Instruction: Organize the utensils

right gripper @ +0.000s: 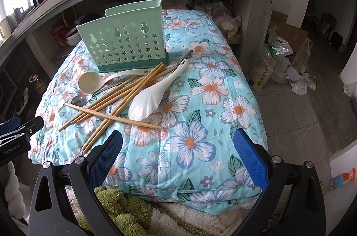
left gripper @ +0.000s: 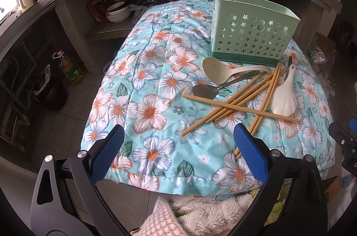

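Here, chopsticks (left gripper: 236, 102) are lying crossed just ahead of both spread hand-held grippers, left (left gripper: 178, 142) and right (right gripper: 178, 146), touching neither.

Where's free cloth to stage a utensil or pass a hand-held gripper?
Free: the floral cloth right of the white spoon, out to its right edge, and the near strip before the chopsticks. Also left of the cream ladle. Crowded: the pile in front of the green holder.

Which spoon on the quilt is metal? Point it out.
The metal spoon: grey and shiny, lying flat between the cream ladle and the chopsticks. The white rice paddle and the ladle look like plastic.
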